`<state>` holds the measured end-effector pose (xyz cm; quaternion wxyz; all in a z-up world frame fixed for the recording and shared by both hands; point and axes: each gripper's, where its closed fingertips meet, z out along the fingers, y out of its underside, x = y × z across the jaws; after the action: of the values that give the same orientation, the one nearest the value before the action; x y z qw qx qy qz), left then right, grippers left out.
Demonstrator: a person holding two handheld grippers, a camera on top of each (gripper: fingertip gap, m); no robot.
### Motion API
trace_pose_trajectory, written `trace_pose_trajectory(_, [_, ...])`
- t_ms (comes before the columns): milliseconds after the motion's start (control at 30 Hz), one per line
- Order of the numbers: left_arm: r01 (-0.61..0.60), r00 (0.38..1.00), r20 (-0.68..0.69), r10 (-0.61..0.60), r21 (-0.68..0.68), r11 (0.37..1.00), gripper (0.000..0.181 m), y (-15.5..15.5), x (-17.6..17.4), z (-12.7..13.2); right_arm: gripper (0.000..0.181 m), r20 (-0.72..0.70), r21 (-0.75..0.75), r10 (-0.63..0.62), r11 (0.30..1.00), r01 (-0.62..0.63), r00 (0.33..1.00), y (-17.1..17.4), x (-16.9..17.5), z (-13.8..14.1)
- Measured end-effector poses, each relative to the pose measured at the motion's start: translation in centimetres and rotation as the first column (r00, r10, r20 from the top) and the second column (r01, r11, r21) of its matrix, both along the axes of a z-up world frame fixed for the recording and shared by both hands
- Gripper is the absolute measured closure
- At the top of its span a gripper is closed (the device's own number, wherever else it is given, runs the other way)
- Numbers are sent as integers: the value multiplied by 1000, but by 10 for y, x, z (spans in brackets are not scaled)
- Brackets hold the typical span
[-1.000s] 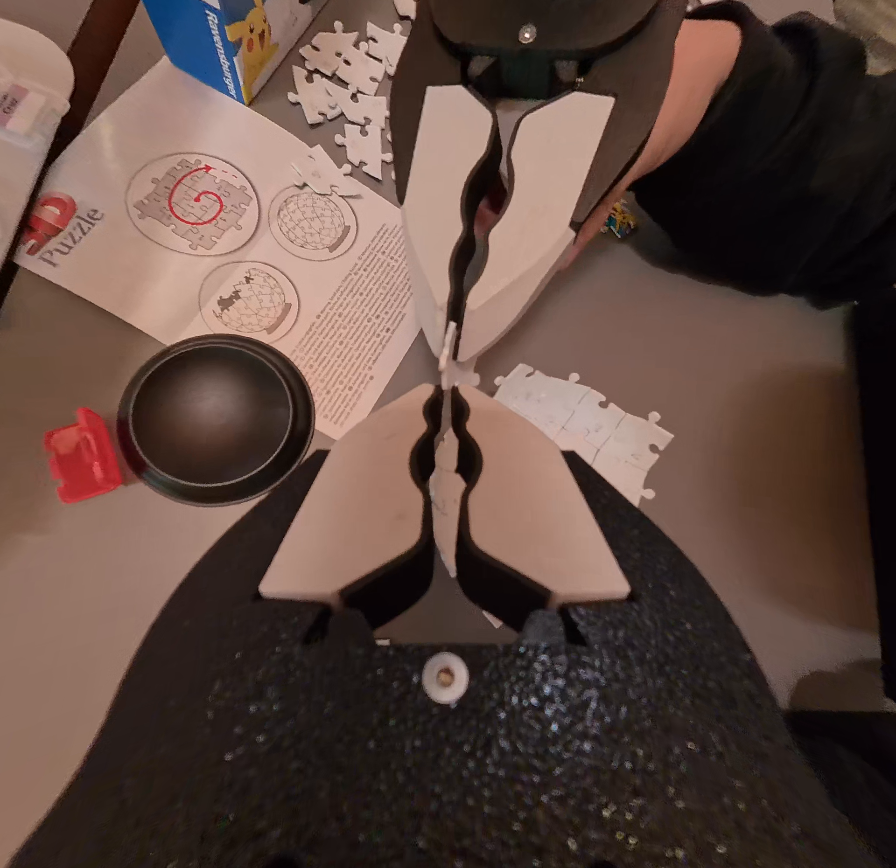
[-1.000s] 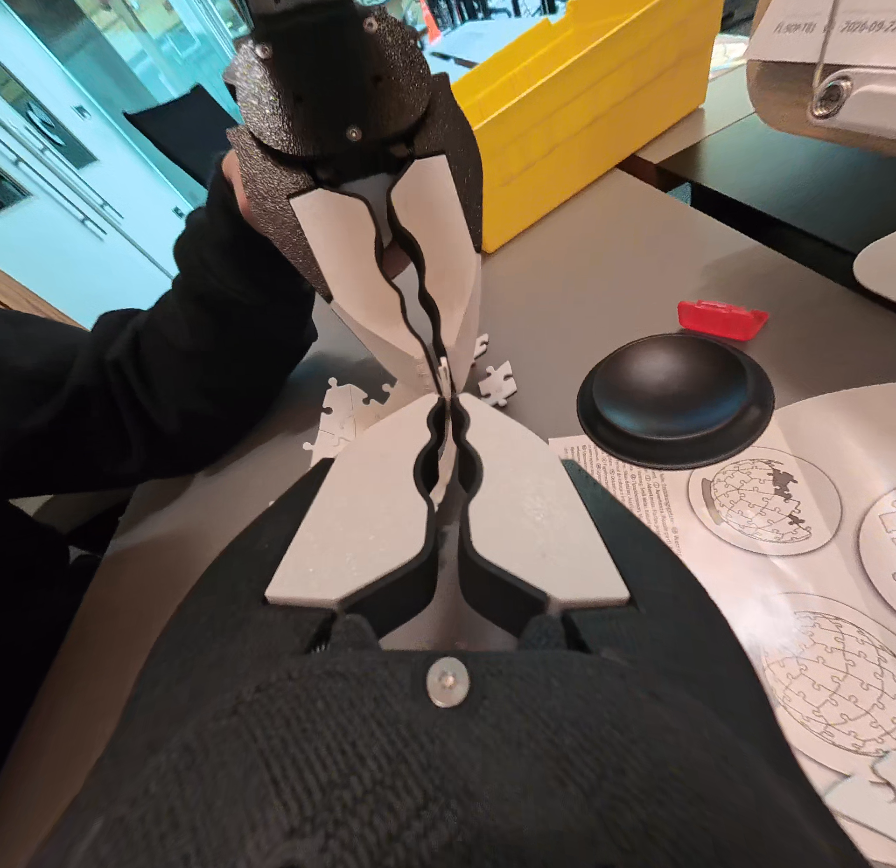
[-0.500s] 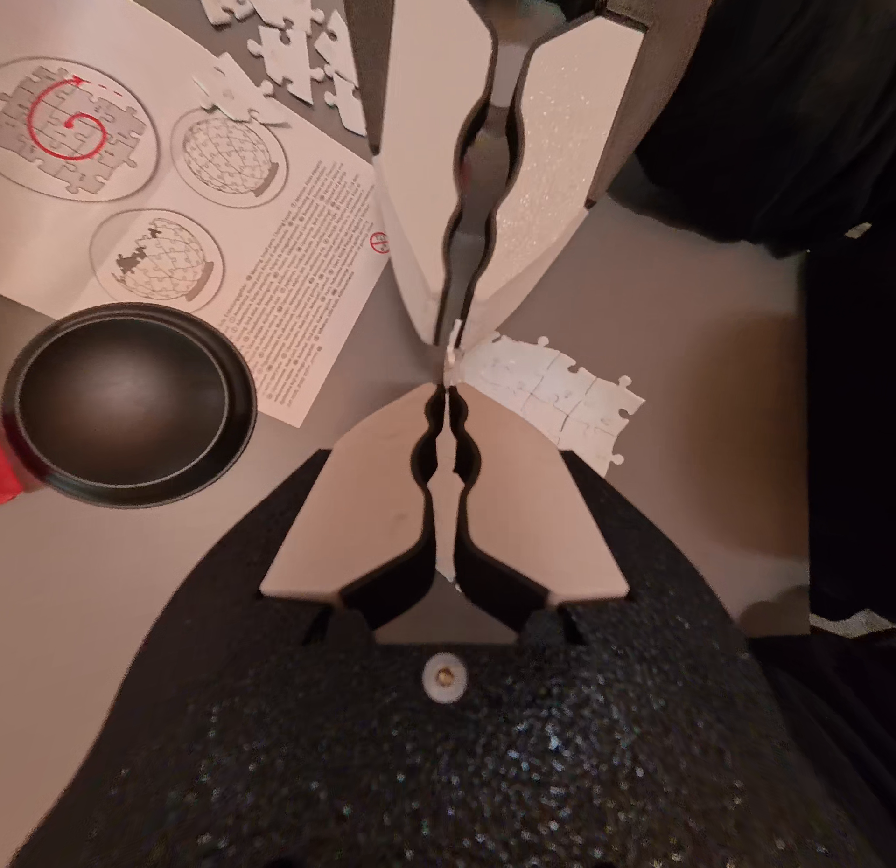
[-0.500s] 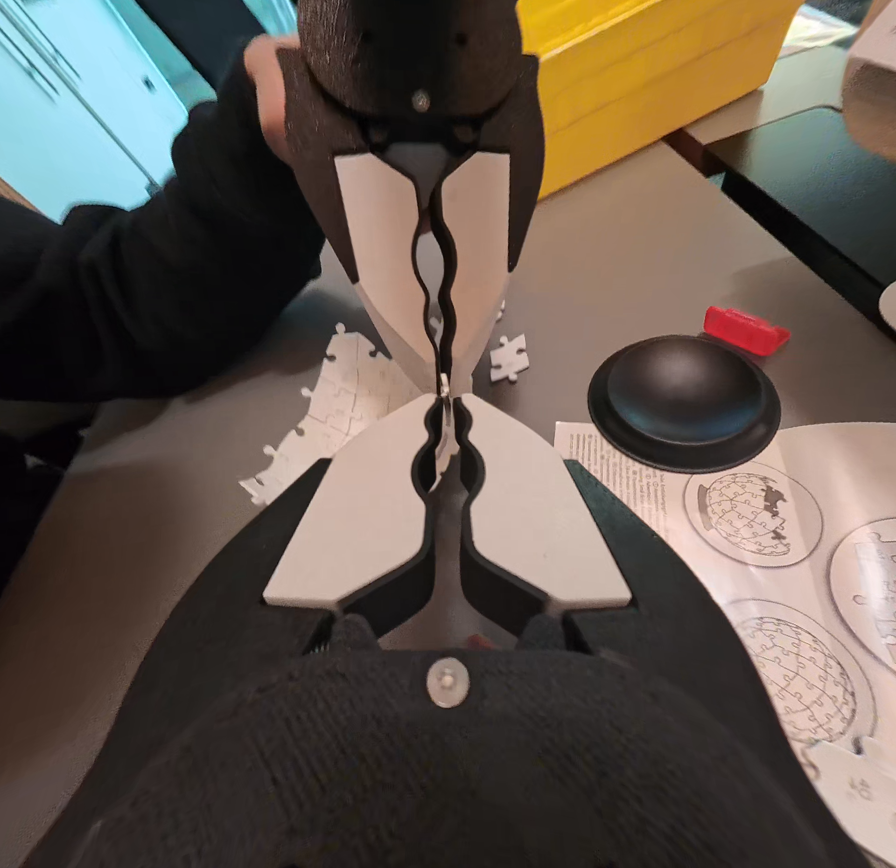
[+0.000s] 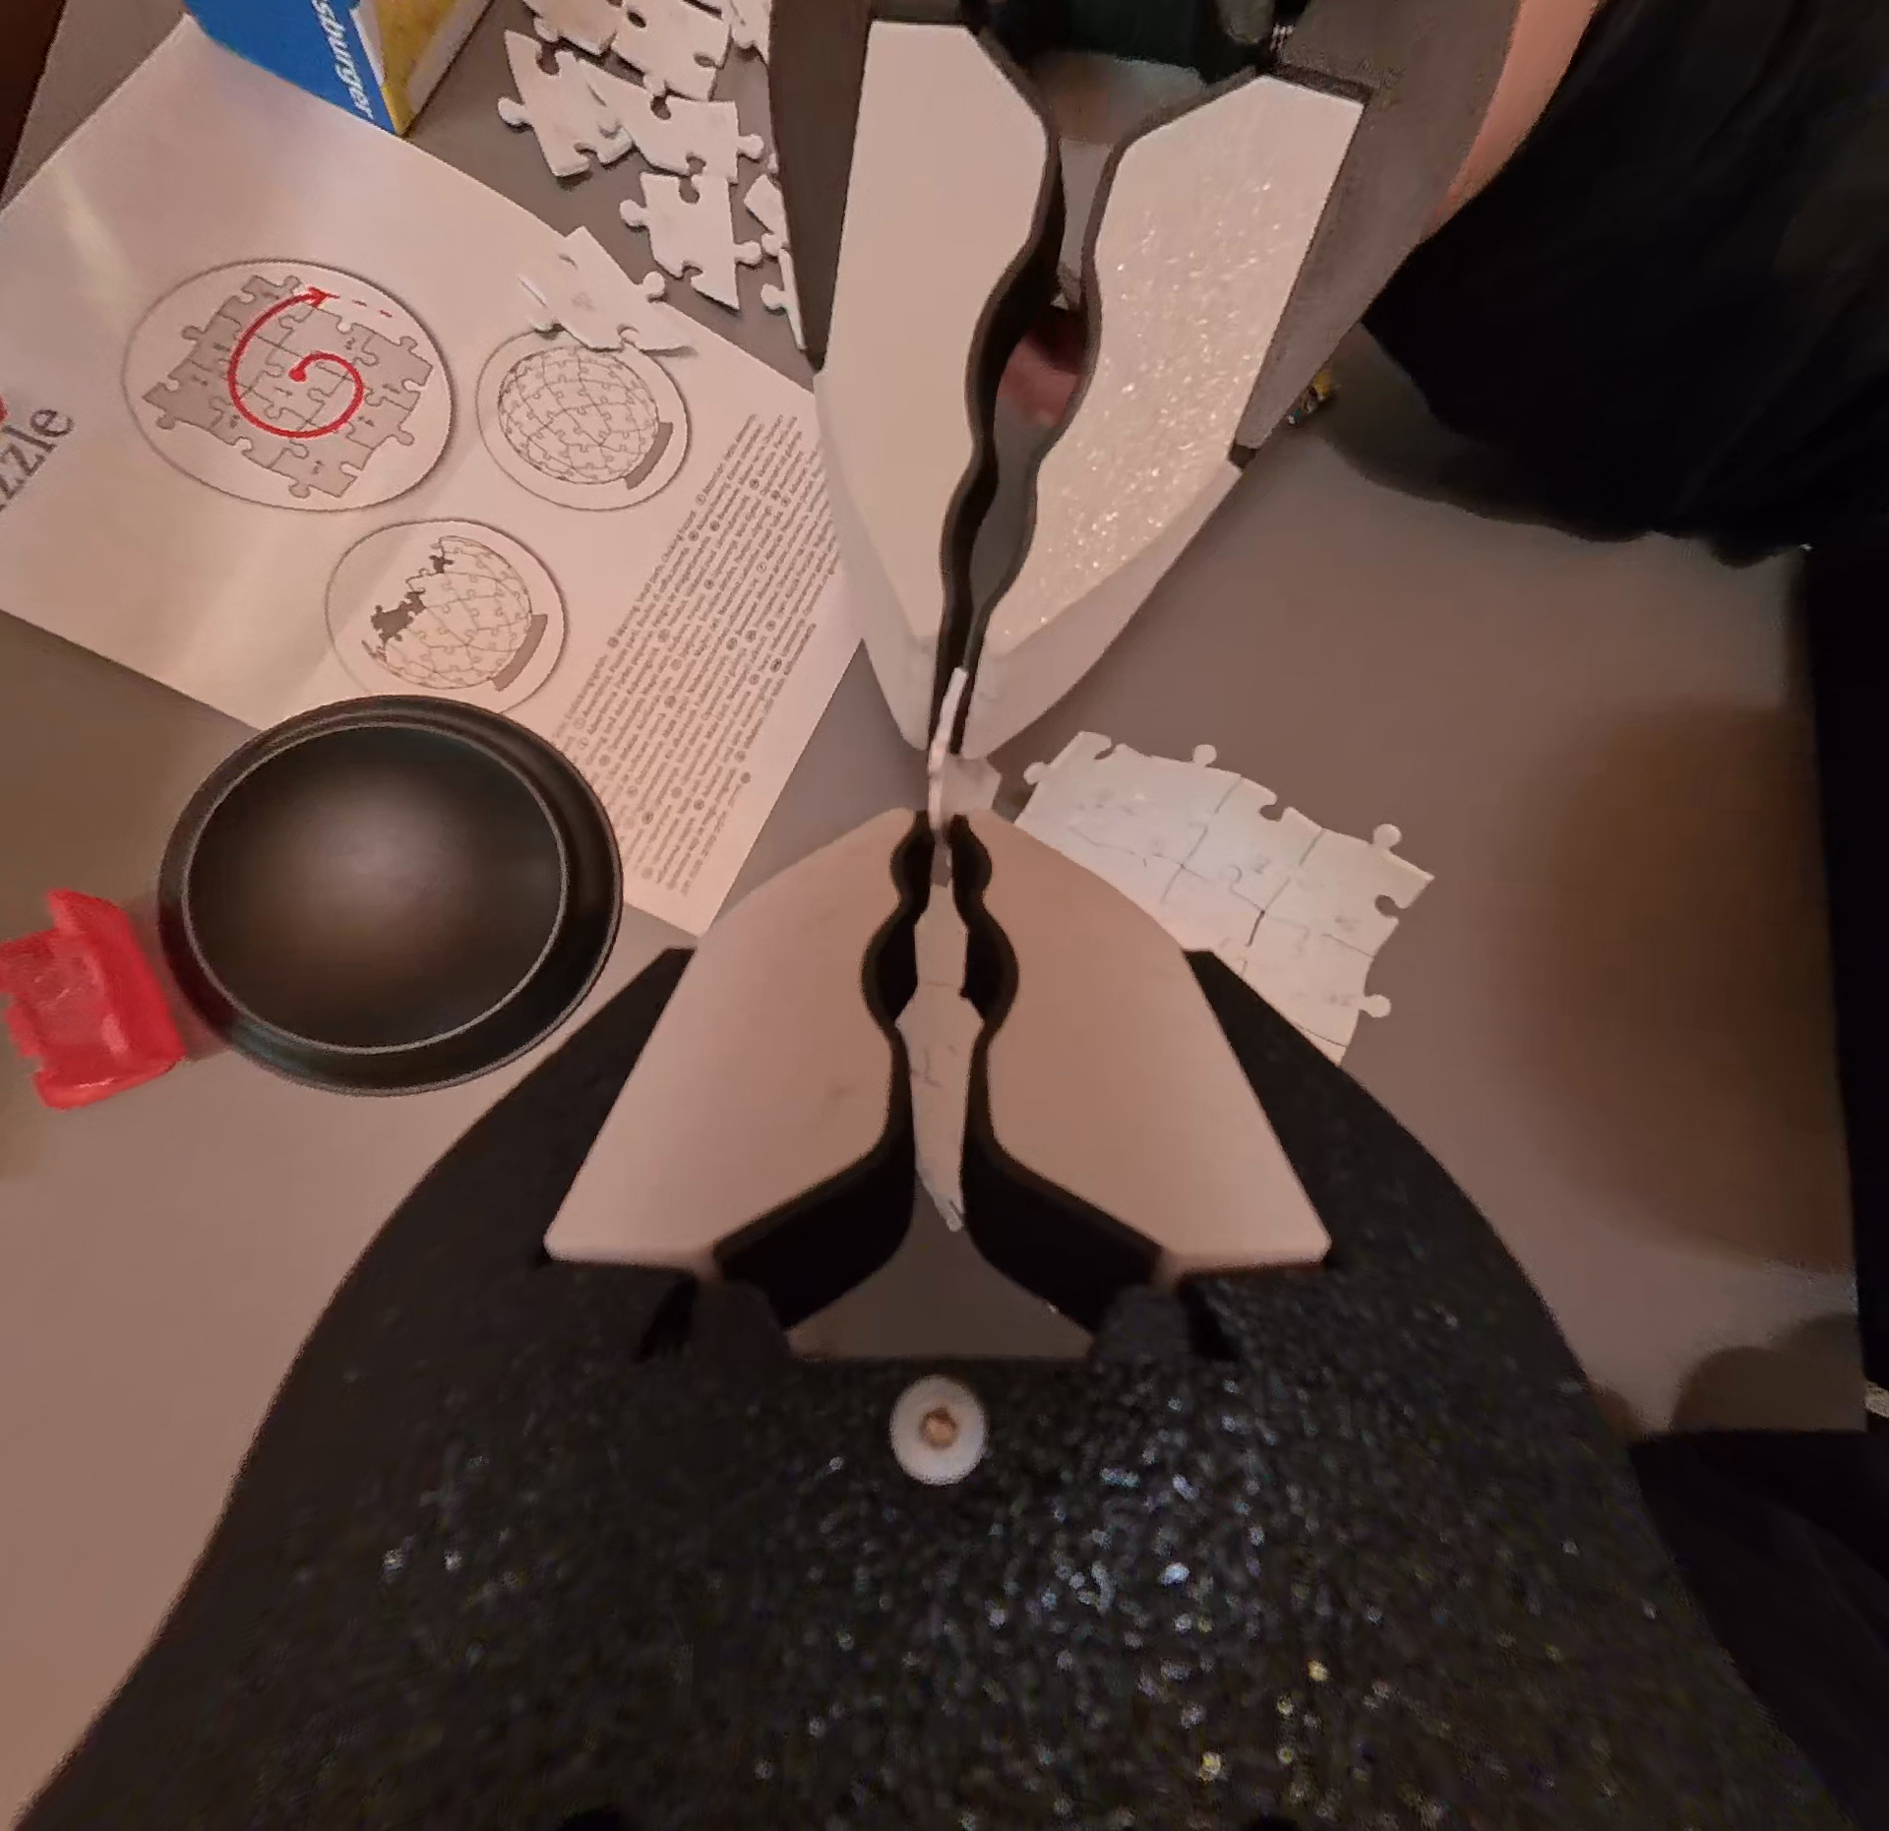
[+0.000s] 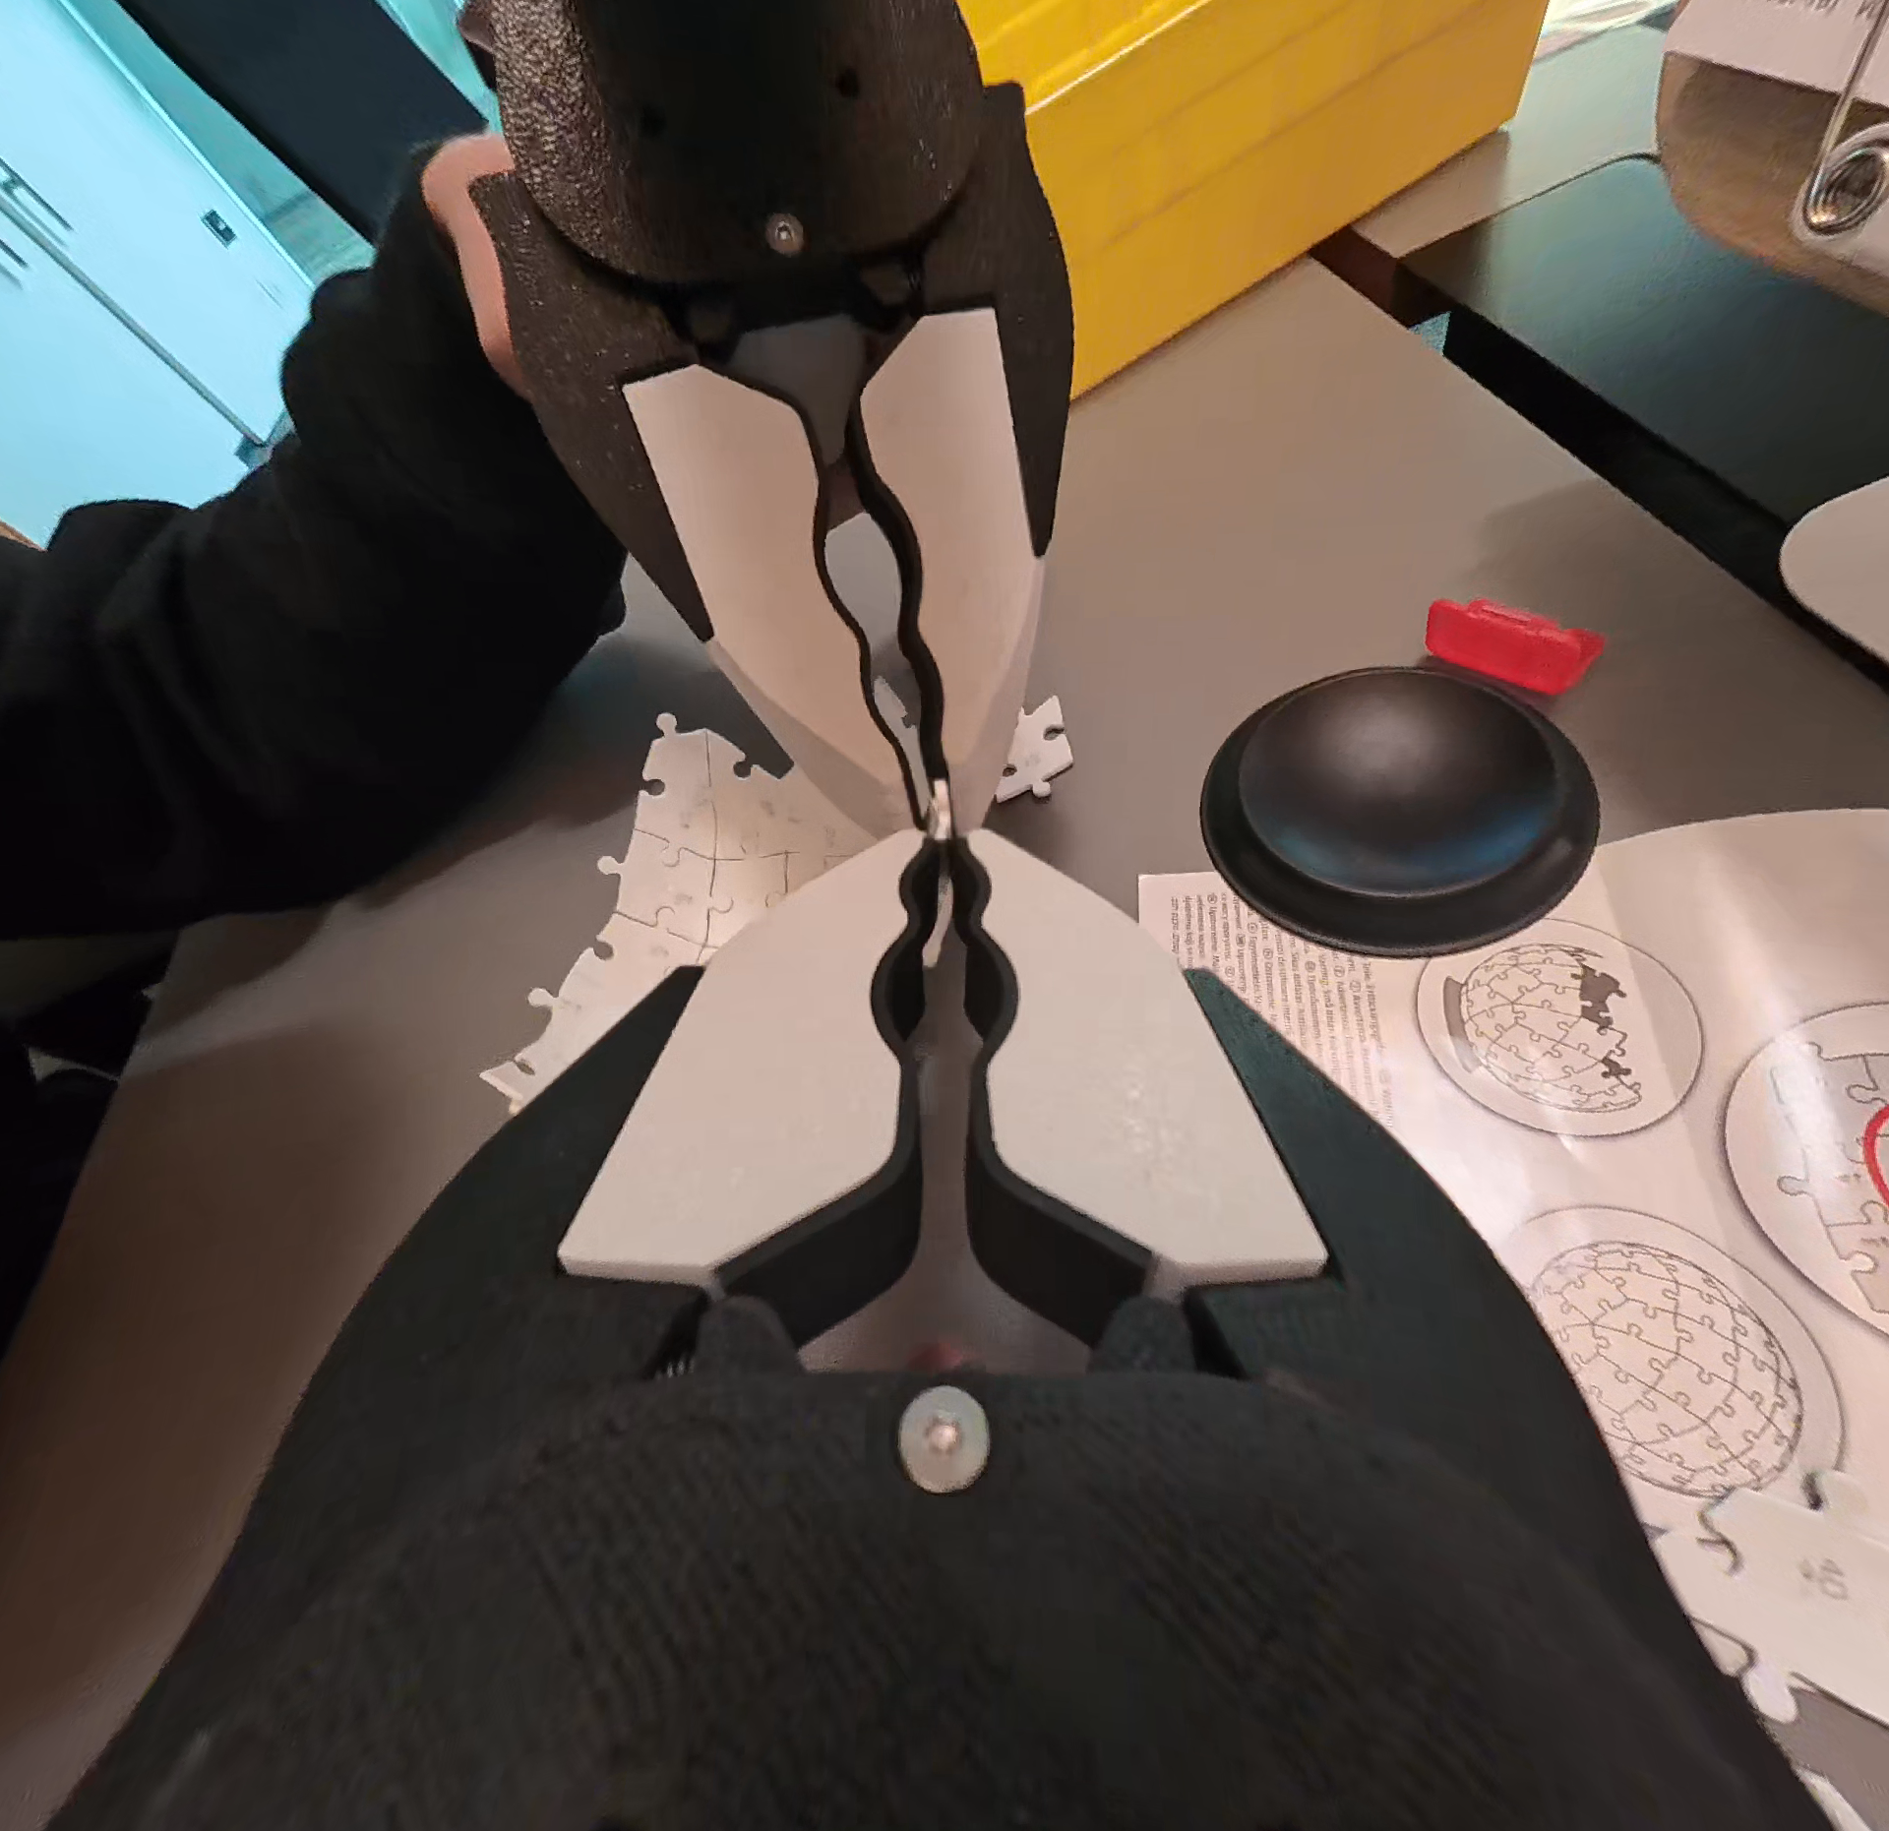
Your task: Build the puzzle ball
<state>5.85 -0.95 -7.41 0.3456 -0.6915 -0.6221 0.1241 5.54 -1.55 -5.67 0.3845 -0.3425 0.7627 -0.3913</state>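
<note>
both tools clamped shut, tips nearly touching.

stand (image 5: 388, 893): glossy black plastic | leaflet (image 5: 409, 433): matt paper (printed) | table (image 5: 1533, 862): smooth grey

Mounted close behind each gripper's fingers, angled down at the grey table (image 5: 1533, 658) from opposite sides — sharing black dish (image 5: 388, 893) (image 6: 1400, 760) and instruction sheet (image 5: 307, 402) (image 6: 1636, 1118).

Dim, warm-toned left wrist view with soft shadows on the desk (image 5: 1533, 658); brighter, cooler right wrist view. Both bend at the edges, slightly blurred.
</note>
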Motion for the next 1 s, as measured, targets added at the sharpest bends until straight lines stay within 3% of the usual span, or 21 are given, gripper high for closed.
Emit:
trace_pose_trajectory(433, [53, 998, 23, -54, 49, 997, 180, 10, 3, -2, 177, -49, -72, 101, 992, -104, 994, 10, 4, -2])
trace_pose_trajectory(567, [74, 997, 8, -74, 39, 997, 179, 13, 1, 1, 159, -88, -48, 128, 990, -133, 988, 14, 3, -3])
trace_pose_trajectory(767, [59, 998, 16, -59, 15, 998, 179, 9, 1, -1, 178, -150, 55, 189, 982, -183, 970, 15, 4, -8])
trace_pose_trajectory(1000, [29, 1000, 11, -29, -33, 999, 177, 1, 2, -2, 179, -194, 102, 151, 986, -133, 969, 6, 5, -11])
